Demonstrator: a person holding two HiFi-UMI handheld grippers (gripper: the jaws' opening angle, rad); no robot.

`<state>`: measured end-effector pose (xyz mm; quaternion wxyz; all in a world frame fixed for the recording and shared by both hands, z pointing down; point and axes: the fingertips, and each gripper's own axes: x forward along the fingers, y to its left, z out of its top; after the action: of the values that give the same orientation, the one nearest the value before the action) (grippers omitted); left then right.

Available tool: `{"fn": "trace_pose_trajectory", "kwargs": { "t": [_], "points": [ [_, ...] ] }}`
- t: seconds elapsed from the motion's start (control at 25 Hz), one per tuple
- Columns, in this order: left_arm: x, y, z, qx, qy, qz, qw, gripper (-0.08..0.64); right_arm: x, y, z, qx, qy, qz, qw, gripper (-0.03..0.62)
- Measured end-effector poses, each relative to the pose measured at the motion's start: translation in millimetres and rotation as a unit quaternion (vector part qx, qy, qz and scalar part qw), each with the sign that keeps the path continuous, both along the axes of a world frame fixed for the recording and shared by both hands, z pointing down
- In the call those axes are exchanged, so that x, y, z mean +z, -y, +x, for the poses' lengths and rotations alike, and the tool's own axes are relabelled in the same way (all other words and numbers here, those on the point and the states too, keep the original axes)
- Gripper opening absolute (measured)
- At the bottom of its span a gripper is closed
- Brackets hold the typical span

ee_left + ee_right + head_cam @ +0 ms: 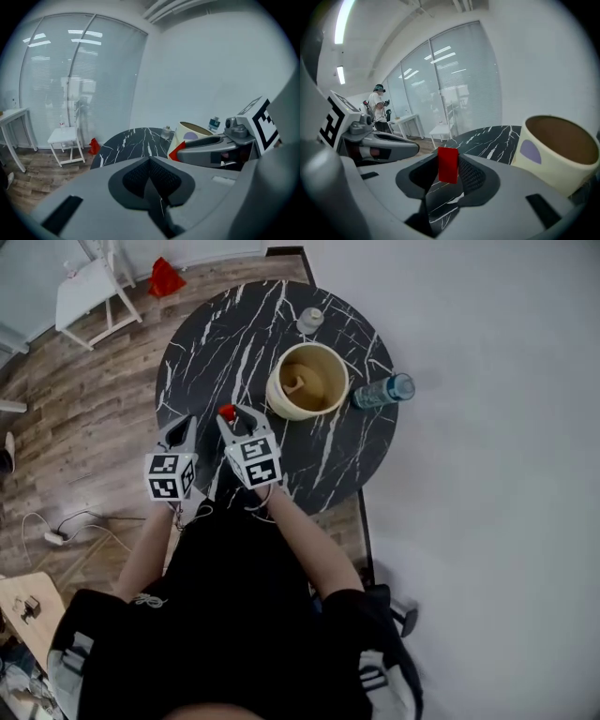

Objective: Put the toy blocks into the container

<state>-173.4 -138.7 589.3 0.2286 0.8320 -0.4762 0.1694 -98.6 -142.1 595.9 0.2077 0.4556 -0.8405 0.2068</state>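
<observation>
Forearms reach forward side by side over the table (216,343), both claws tilted downward. Right claw (236,412) pinches a red toy block (448,164) upright, with the container (274,395) just ahead on its right. Left claw (187,420), alongside, is pressed together on nothing.

No words, numbers or brand names could be read anywhere. The only signs were the black-and-white square markers on the cubes of the left gripper (183,424) and the right gripper (238,414), centre left in the head view. The bottle (382,391), right of centre, bore a label too small to read.
</observation>
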Motion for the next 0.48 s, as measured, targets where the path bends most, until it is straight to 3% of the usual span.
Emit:
{"fn": "trace_pose_trajectory", "kwargs": {
  "t": [0.2,0.48],
  "points": [
    [-21.8,4.2,18.9,0.014,0.010,0.021,0.9996,0.000,-34.1,-6.2,9.3,-0.010,0.011,0.036,0.999,0.126],
    [-46.4,8.6,75.5,0.045,0.004,0.045,0.9979,0.000,-70.6,-3.0,66.3,0.020,0.012,0.078,0.997,0.126]
  ]
}}
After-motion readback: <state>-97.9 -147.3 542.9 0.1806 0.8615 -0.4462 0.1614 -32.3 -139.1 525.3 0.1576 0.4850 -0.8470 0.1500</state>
